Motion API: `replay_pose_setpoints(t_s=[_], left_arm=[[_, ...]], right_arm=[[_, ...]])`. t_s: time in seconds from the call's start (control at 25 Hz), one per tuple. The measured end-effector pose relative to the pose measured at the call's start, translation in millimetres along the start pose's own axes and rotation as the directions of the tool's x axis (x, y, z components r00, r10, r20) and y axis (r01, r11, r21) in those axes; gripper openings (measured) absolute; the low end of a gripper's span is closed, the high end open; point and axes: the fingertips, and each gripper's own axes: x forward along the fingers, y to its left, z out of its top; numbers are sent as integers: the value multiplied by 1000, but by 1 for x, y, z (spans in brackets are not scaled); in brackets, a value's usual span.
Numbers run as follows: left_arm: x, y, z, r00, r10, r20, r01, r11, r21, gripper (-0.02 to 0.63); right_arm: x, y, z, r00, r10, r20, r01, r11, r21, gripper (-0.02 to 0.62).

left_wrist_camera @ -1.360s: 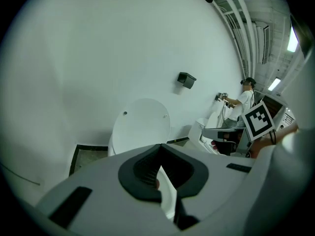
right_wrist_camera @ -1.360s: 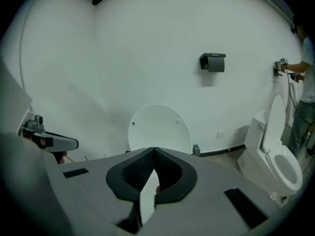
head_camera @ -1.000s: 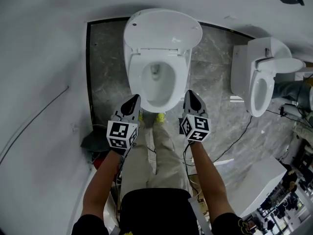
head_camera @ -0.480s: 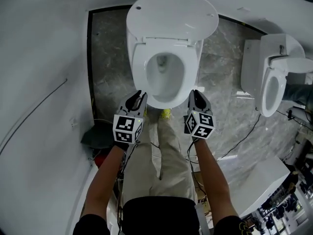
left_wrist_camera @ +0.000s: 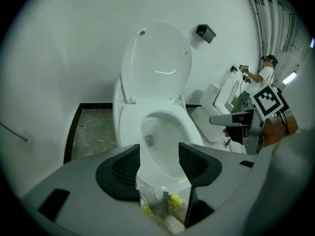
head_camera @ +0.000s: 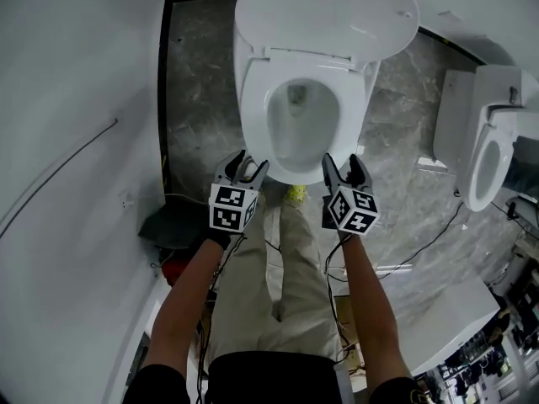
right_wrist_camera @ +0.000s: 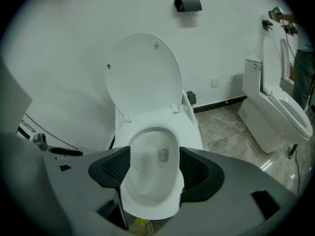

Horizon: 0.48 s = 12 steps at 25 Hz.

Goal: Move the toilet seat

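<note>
You have not moved the seat yet.
The white oval plastic toilet seat (head_camera: pixel 253 116) lies flat on the white toilet bowl (head_camera: pixel 303 129), and the round white lid (head_camera: pixel 328 11) stands up behind the bowl. Your left tongs (head_camera: pixel 247 168) and right tongs (head_camera: pixel 345 165) hang just in front of the bowl. Both have just been opening and are spread, pinching nothing.

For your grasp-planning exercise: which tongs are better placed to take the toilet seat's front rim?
Probably right: the right tongs frame the toilet seat closer than the left tongs. Both jaws have just been opening, touching nothing.
</note>
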Motion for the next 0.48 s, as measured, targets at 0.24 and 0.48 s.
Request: replay_pose_setpoints(t_s=[0.24, 0.48], left_arm=[[27, 9, -38, 995, -30, -98, 22, 996, -89, 328], [50, 18, -57, 988, -70, -138, 41, 978, -204, 369]], right_arm=[[18, -15, -30, 999, -30, -40, 31, 999, 31, 354], [34, -37, -64, 993, -60, -101, 69, 993, 94, 371]])
